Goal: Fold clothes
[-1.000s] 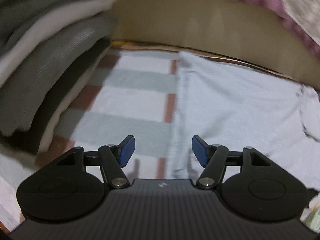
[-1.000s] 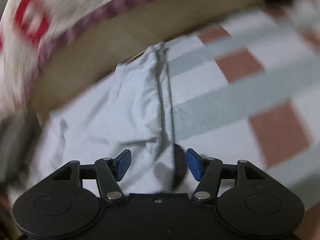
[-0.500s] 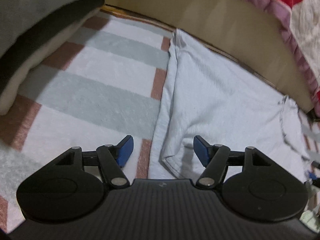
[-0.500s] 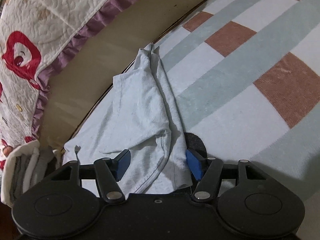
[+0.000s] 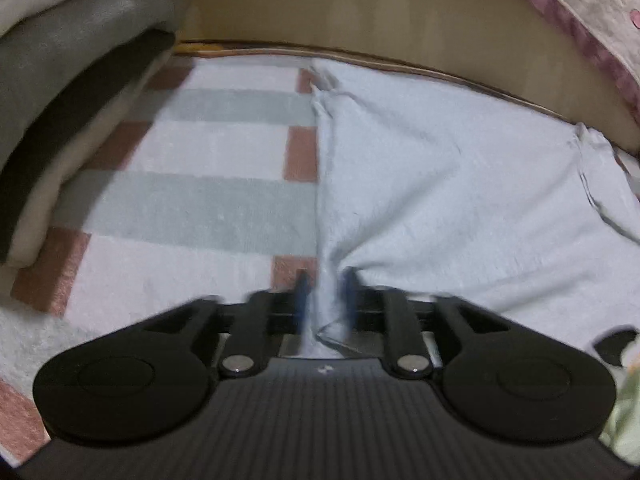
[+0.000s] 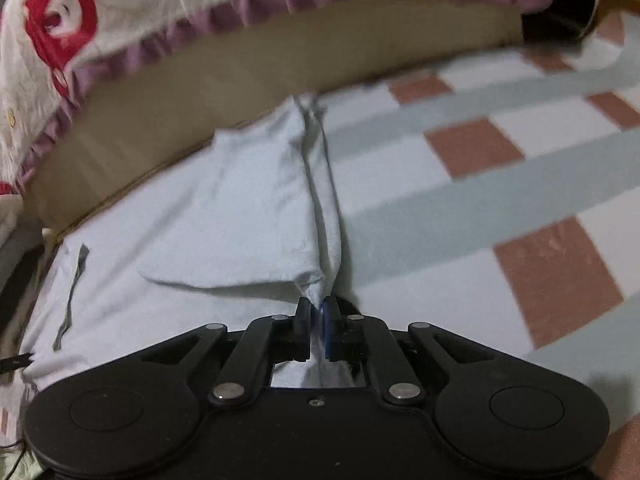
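- We are at the grasp step of the fold: both sets of fingers have just been closing on the pale blue garment (image 5: 440,184), one at each end of its edge.
- Our right gripper (image 6: 318,316) has its fingers nearly together, pinching a bunched corner of the cloth.
- Our left gripper (image 5: 324,300) has its fingers further apart, with a thick fold of the hem between them; the blue pads look pressed on it, though blur softens this.
- The garment lies spread on the checked blanket (image 5: 200,200), its far edge against the tan board (image 5: 360,12).
- Next, we judge, both corners should lift together and carry across evenly, keeping the edge taut.
- A stack of folded clothes (image 5: 60,80) sits at the blanket's left side.
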Available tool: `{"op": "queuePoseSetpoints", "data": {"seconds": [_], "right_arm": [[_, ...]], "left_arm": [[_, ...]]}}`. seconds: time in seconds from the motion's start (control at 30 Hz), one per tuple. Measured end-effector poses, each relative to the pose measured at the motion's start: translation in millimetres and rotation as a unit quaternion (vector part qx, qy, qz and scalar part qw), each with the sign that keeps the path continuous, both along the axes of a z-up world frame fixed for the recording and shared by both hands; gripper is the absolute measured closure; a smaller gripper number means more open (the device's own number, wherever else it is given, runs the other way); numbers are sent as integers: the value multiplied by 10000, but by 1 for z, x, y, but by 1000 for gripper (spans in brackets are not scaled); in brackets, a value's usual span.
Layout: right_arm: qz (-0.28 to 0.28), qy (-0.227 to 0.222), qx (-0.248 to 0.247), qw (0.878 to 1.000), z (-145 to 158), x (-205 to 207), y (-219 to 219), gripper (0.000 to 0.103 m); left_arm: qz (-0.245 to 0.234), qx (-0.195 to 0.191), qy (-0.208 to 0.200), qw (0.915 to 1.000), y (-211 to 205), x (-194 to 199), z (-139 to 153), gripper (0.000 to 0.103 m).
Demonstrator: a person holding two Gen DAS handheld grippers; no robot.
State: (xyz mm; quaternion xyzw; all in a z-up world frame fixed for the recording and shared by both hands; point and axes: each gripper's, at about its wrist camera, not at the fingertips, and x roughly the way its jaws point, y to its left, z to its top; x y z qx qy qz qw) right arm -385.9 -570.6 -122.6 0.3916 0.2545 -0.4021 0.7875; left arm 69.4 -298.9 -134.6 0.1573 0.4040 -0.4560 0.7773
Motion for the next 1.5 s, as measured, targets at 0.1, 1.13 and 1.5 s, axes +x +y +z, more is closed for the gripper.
{"op": "queuePoseSetpoints", "data": {"seconds": [0.1, 1.13, 1.5], "right_arm": [[-230, -683, 407, 9966, -2, -18, -1, 54], [-672, -1451, 505, 9858, -5, -1, 8, 58], [-554, -1745, 60, 9831, 31, 1, 7, 94]], "left_arm": [[205, -33, 202, 9996, 10, 8, 14, 38], [480, -744, 1359, 9868, 1, 12, 1, 59], [-173, -1315, 789, 9880, 10, -11, 61, 95]]}}
